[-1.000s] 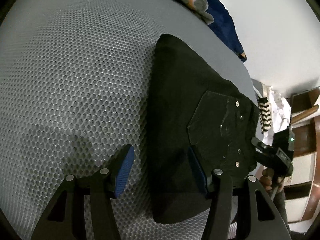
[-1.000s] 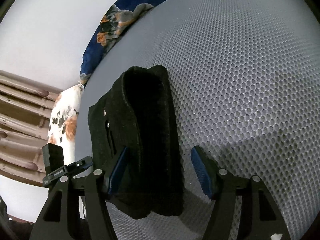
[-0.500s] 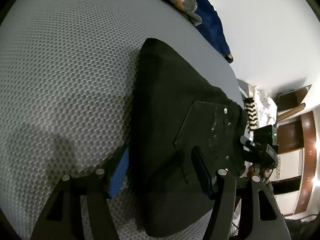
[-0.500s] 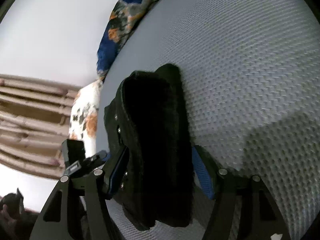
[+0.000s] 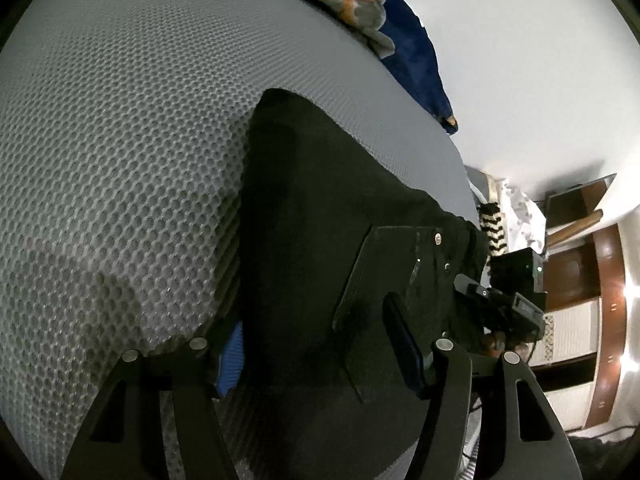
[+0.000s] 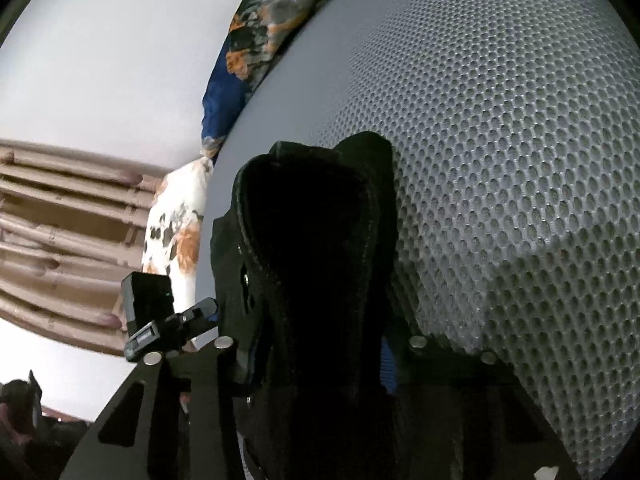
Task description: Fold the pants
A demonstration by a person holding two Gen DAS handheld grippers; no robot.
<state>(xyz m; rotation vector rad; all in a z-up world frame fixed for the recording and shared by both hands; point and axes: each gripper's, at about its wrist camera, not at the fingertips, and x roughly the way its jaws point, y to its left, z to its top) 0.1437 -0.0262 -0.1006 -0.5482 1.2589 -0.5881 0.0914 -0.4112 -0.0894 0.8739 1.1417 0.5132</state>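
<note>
Black folded pants [image 5: 320, 200] lie on a grey honeycomb mesh mattress [image 5: 120, 140]. My left gripper [image 5: 316, 332] straddles their near left edge. Its left blue pad [image 5: 232, 356] sits at the edge, the right finger lies on top near the back pocket [image 5: 400, 264], and the jaws stand open. In the right wrist view the pants [image 6: 312, 220] rise as a thick bundle between my right gripper's [image 6: 316, 360] fingers. Its jaws are closing and the fabric fills the gap, hiding most of both pads.
A blue and orange patterned blanket [image 5: 412, 52] lies along the mattress's far edge by a white wall. Wooden furniture [image 5: 608, 280] stands past the right side. The right wrist view shows a floral pillow [image 6: 176, 232], pleated curtains [image 6: 60, 220] and open mattress [image 6: 520, 140] to the right.
My left gripper slid forward from beside the pants until their edge lay between its fingers. My right gripper moved in over the bundle and its jaws narrowed onto the fabric.
</note>
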